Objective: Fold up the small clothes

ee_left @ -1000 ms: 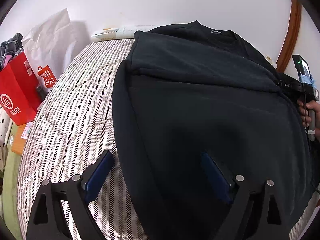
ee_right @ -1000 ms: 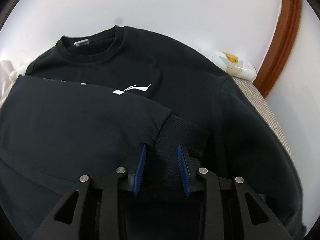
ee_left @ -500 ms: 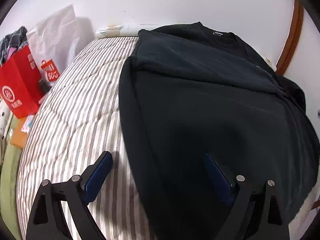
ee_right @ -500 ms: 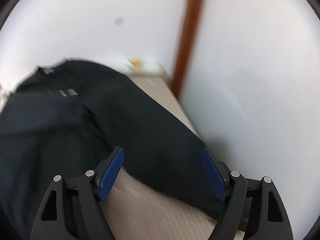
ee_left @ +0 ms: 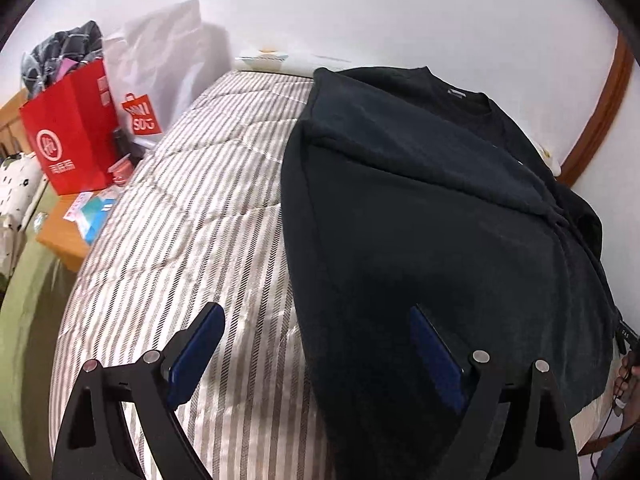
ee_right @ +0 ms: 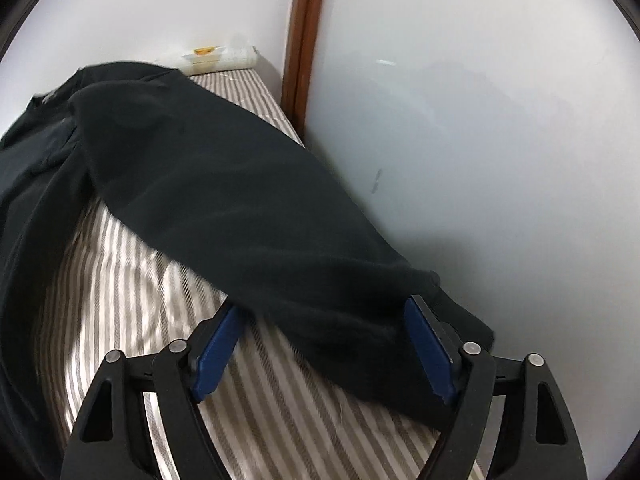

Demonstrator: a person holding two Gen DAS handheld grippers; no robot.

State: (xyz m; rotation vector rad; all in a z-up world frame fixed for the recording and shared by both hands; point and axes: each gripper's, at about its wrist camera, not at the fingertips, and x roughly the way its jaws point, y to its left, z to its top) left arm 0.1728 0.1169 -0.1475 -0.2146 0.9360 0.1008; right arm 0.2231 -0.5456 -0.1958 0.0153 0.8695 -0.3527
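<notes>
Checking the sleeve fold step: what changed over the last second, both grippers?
The right gripper let go of the cuff it had pinched over the sweatshirt's chest and swung out to the other sleeve by the wall; its jaws, after opening wide, have just been closing a little, with the sleeve's end between them, not pressed. The left gripper stayed open over the sweatshirt edge. The first sleeve stays folded across.

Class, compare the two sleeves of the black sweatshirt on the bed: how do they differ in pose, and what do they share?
One sleeve is folded across the sweatshirt's chest; the other sleeve stretches out over the striped bed towards the wall. The folded one lies clear of both grippers; the outstretched one's cuff sits between the right gripper's open jaws, which have just been closing. Both are black and long.
</notes>
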